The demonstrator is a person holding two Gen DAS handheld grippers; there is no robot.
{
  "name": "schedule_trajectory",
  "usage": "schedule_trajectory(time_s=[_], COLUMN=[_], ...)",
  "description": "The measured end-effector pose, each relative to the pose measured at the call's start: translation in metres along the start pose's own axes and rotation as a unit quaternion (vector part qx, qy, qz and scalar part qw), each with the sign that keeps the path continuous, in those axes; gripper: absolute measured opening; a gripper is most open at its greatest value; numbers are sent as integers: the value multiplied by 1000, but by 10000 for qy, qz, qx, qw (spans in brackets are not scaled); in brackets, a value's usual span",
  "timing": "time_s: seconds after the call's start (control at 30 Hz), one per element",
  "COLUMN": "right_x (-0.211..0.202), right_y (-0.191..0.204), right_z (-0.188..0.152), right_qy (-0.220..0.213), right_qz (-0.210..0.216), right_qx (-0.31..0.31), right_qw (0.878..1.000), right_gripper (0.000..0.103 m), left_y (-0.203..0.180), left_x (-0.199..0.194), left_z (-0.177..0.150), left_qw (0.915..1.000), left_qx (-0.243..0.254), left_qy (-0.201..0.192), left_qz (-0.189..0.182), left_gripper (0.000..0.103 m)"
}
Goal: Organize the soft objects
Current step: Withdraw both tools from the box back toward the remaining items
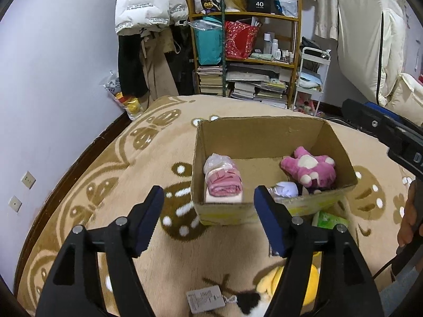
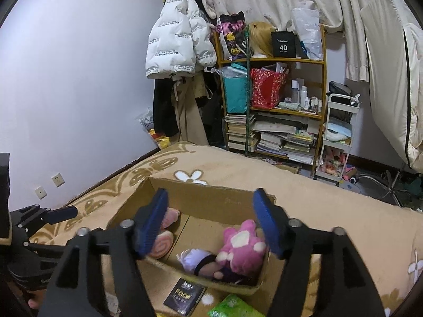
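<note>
Left gripper (image 1: 208, 219) and right gripper (image 2: 210, 223): jaws wide, nothing between them. Below the left jaws, short of the cardboard box (image 1: 269, 129), a yellow plush toy (image 1: 285, 288) on the blanket (image 1: 127, 174), probably next, likely nearer the left hand. Inside the box, pink plush paw (image 1: 309, 167) right, pink roll (image 1: 224, 182) left.

Support surface: bed with tan patterned blanket (image 1: 132, 171). Cardboard box (image 1: 264, 132) sits on it, open top. Against the box's near wall: green packet (image 1: 330, 218), black "FACE" card pack (image 2: 185, 297). Nearer than the box: yellow plush (image 1: 312, 280) with grey tag (image 1: 205, 298).
</note>
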State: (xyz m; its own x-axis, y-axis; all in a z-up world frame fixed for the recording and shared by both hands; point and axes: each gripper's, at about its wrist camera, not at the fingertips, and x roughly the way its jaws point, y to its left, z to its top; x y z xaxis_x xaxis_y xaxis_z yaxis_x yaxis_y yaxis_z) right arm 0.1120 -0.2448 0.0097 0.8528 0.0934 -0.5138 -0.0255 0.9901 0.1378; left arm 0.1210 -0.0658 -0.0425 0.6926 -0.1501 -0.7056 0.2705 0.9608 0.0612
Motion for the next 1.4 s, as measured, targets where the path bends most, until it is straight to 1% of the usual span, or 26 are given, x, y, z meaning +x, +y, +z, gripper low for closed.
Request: schedule_trajectory(time_s=[0.03, 0.07, 0.13, 0.17, 0.27, 0.3, 0.33, 0.37, 0.5, 0.7, 0.9, 1.13, 1.23, 1.4], right_x=[-5, -11, -19, -23, -33, -37, -39, -42, -55, -72, -79, -71, -67, -51], right_y=[1, 3, 6, 8, 11, 12, 13, 14, 18, 23, 24, 27, 26, 20], right_z=[0, -1, -4, -5, -8, -10, -11, -13, -22, -35, -52, -65, -69, -81], right_qy=[-13, -17, 2, 8, 47, 80, 109, 151, 298, 449, 684, 952, 1042, 1318], right_qz=[21, 44, 64, 56, 117, 115, 102, 93, 155, 137, 267, 435, 407, 415], right_qx=[20, 31, 65, 97, 144, 167, 181, 196, 211, 230, 462, 579, 639, 854], right_qw=[10000, 10000, 10000, 9999, 9998, 9998, 9997, 9997, 9992, 9986, 9962, 9928, 9917, 9867], right_gripper=[91, 93, 101, 103, 103, 103, 103, 103, 103, 103, 103, 103, 103, 103], left_y=[0, 1, 3, 3, 4, 4, 5, 5, 4, 0, 0, -2, -4, -5], left_x=[-2, -6, -12, -17, -27, -31, -35, -39, -50, -64, -69, -62, -56, -40], left_z=[-1, -4, -8, -11, -17, -20, -24, -26, -37, -52, -63, -69, -72, -76], left_qw=[10000, 10000, 9999, 9999, 9998, 9998, 9997, 9997, 9995, 9991, 9984, 9969, 9962, 9944], left_qx=[-16, -50, -114, -122, -62, -56, -65, -79, -8, 94, 92, 179, 192, 174], left_qy=[21, 51, 90, 108, 172, 174, 166, 149, 236, 361, 534, 749, 841, 1038], left_qz=[-8, -28, -18, 19, 78, 116, 142, 169, 191, 202, 181, 173, 156, 96], left_gripper=[73, 74, 84, 84, 85, 88, 94, 95, 96, 96, 97, 97, 97, 97])
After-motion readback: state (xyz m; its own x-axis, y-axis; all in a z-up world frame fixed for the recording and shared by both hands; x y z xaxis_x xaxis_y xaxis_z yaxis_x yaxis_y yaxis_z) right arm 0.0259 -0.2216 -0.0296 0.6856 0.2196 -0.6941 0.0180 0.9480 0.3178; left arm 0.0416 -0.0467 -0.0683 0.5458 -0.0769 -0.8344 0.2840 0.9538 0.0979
